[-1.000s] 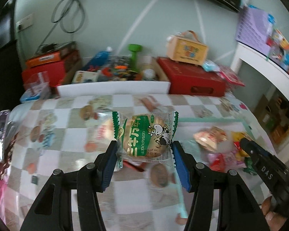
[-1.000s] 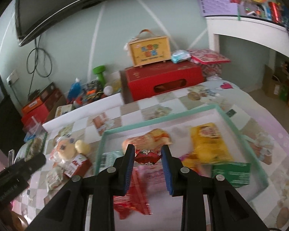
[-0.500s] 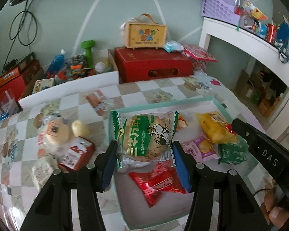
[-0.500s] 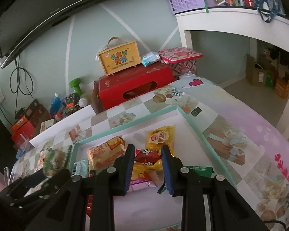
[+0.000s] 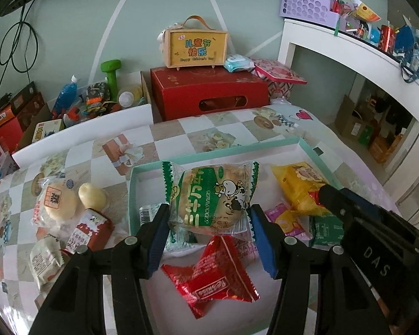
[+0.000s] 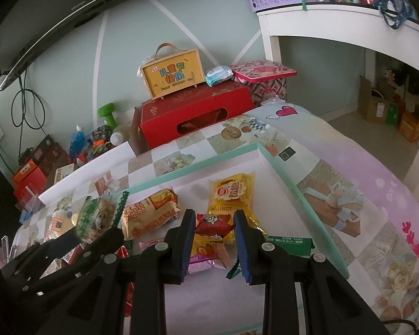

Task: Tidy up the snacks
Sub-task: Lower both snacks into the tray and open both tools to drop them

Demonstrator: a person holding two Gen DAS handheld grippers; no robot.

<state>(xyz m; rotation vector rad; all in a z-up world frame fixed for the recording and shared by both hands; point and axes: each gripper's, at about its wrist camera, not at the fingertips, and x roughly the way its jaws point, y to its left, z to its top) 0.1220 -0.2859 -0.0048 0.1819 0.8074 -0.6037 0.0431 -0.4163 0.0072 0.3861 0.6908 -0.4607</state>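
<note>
My left gripper [image 5: 209,215] is shut on a green-and-white bun packet [image 5: 212,195] with a cow on it, held above the left part of the teal-rimmed tray [image 5: 223,150]. The right wrist view shows that packet [image 6: 97,217] at the left. My right gripper [image 6: 213,217] is shut on a small red snack packet [image 6: 213,224] over the tray's [image 6: 195,167] middle. In the tray lie a yellow packet [image 6: 231,195], an orange roll packet [image 6: 150,215], a red packet [image 5: 212,276], a pink packet [image 5: 282,217] and a green packet [image 6: 287,244].
Left of the tray on the checked cloth lie a wrapped bun [image 5: 56,201], a small pale bun [image 5: 92,195], a red milk carton [image 5: 89,231] and a white packet [image 5: 46,259]. Behind stand a red box [image 5: 209,95] and a yellow carry case [image 5: 195,46]. A white desk [image 5: 349,47] is at the right.
My left gripper has carried the bun packet from over the checked cloth to above the tray. My right gripper, still gripping the red packet, has shifted across the tray.
</note>
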